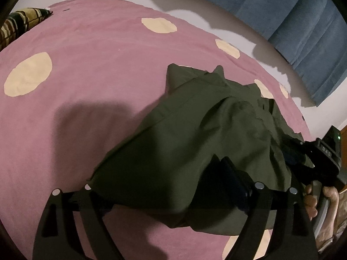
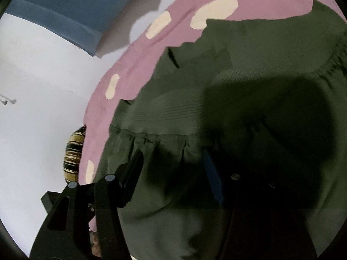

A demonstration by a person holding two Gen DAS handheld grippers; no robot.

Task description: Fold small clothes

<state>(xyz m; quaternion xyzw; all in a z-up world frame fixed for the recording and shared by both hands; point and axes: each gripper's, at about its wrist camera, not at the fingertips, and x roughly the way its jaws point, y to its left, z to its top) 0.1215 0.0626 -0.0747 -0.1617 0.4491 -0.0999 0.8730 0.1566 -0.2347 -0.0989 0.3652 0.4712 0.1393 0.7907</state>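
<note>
**Olive shorts half-gathered on the pink bed**

Olive-green woven cloth, thin and limp: that is what I am working with. The shorts (image 1: 216, 125) lie on the pink bedspread (image 1: 86, 65) with cream dots, toward its right side, bunched up with one edge trailing to the near side. I judge them light and floppy; they will sag and slide over themselves, so any fold needs support at two corners.

My left hand-held gripper (image 1: 164, 186) sits over the near hem, fingers spread wide, with cloth draped between and across them; I cannot see either pad pressing on it. My right hand-held gripper (image 2: 171, 164) hangs above the elastic waistband (image 2: 156, 135), jaws partly apart with gathered fabric between them, not visibly pinched. In the left view it appears at the right edge, carried by the person's hand (image 1: 312, 201).

The waistband is the firmest part, so I would take hold there at its outer ends. The hem is slacker and likely to slip.

A striped cushion (image 1: 19, 23) rests at the far left.
</note>
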